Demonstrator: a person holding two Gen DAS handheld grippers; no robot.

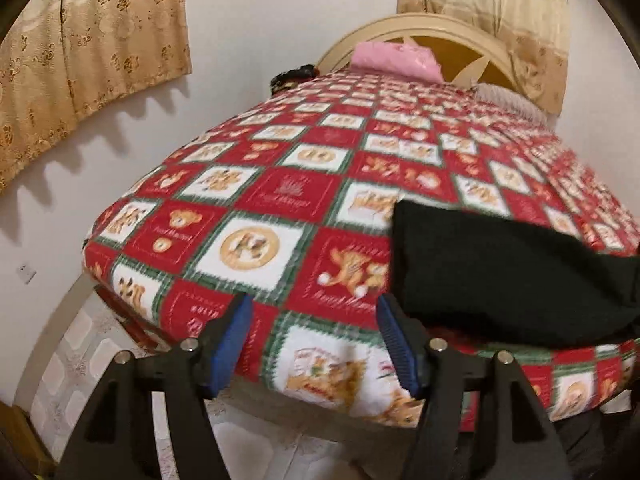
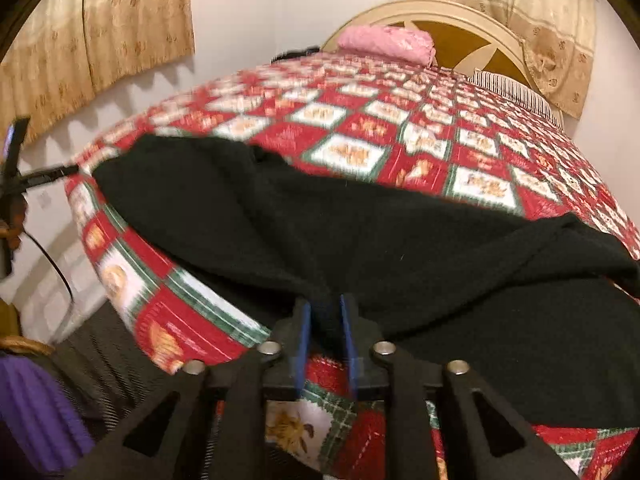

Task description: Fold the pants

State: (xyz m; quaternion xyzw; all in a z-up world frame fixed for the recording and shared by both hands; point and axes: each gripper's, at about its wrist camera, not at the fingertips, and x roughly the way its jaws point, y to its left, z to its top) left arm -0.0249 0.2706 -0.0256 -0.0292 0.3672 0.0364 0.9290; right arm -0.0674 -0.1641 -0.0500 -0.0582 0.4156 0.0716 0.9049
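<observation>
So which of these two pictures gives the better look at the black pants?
The right wrist view: the black pants spread across most of the frame, an edge pinched between the right gripper fingers. The left wrist view catches only one end on the checked bedspread, beside the open left gripper.

Both wrist cams low at bed (image 1: pixel 256 184) foot edge, facing headboard (image 2: pixel 452 20) — right closer (over pants (image 2: pixel 320 232)); shared: bedspread.
</observation>
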